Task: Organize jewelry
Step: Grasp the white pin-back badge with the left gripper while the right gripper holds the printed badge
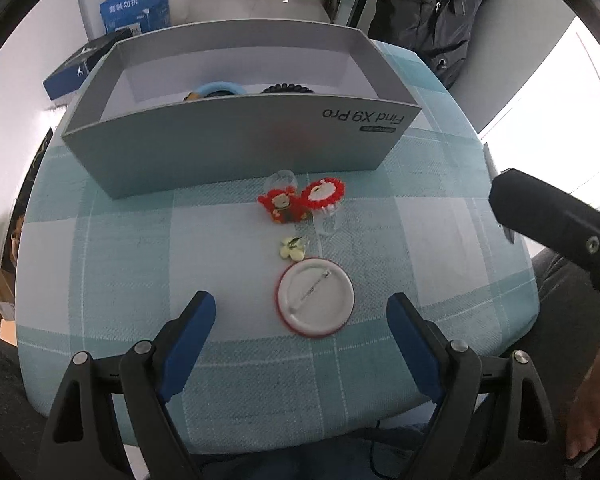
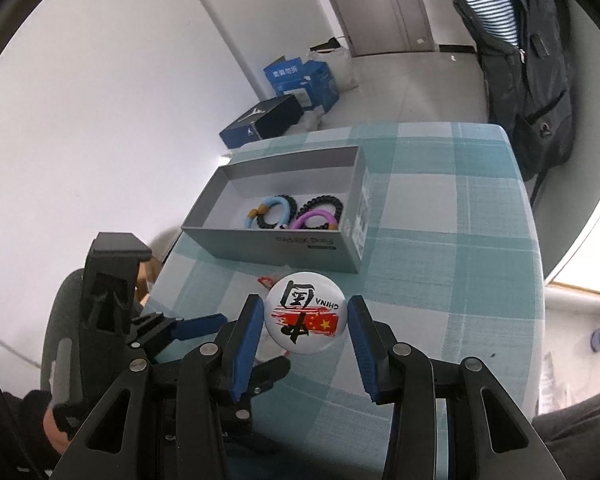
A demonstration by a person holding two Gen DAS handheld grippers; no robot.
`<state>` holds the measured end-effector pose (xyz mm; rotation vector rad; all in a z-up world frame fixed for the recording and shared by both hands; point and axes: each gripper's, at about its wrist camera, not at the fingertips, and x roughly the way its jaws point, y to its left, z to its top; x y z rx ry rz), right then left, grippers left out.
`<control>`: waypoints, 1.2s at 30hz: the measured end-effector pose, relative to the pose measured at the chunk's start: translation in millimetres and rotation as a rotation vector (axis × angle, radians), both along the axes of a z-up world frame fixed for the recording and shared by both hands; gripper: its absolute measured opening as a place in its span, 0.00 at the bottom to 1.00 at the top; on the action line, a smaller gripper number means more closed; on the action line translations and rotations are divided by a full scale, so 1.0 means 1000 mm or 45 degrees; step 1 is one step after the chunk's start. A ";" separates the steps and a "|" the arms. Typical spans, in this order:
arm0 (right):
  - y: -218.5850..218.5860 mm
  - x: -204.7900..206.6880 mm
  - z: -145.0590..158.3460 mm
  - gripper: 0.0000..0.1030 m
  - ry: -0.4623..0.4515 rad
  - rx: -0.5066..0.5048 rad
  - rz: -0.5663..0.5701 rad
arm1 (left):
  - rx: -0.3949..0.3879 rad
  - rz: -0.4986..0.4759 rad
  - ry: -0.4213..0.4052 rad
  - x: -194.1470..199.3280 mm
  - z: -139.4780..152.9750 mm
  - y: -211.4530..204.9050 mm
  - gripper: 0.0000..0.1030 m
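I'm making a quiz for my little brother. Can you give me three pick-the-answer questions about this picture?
1. Where are the hair ties?
A. on the floor
B. inside the grey box
C. in the left gripper

2. What colour is the checked tablecloth?
A. teal and white
B. red and yellow
C. all black

3. What is the right gripper doing?
A. hanging empty
B. gripping a hair tie
C. holding the round CHINA badge

Answers:
1. B: the hair ties lie inside the open grey box.
2. A: the tablecloth has teal and white squares.
3. C: the right gripper has its blue pads on either side of the round CHINA badge.
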<state>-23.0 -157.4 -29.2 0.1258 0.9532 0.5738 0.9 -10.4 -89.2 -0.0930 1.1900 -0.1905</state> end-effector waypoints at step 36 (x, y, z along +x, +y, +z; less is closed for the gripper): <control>-0.023 0.014 -0.008 0.41 0.064 0.106 -0.092 | -0.104 -0.040 -0.095 -0.007 0.014 -0.001 0.66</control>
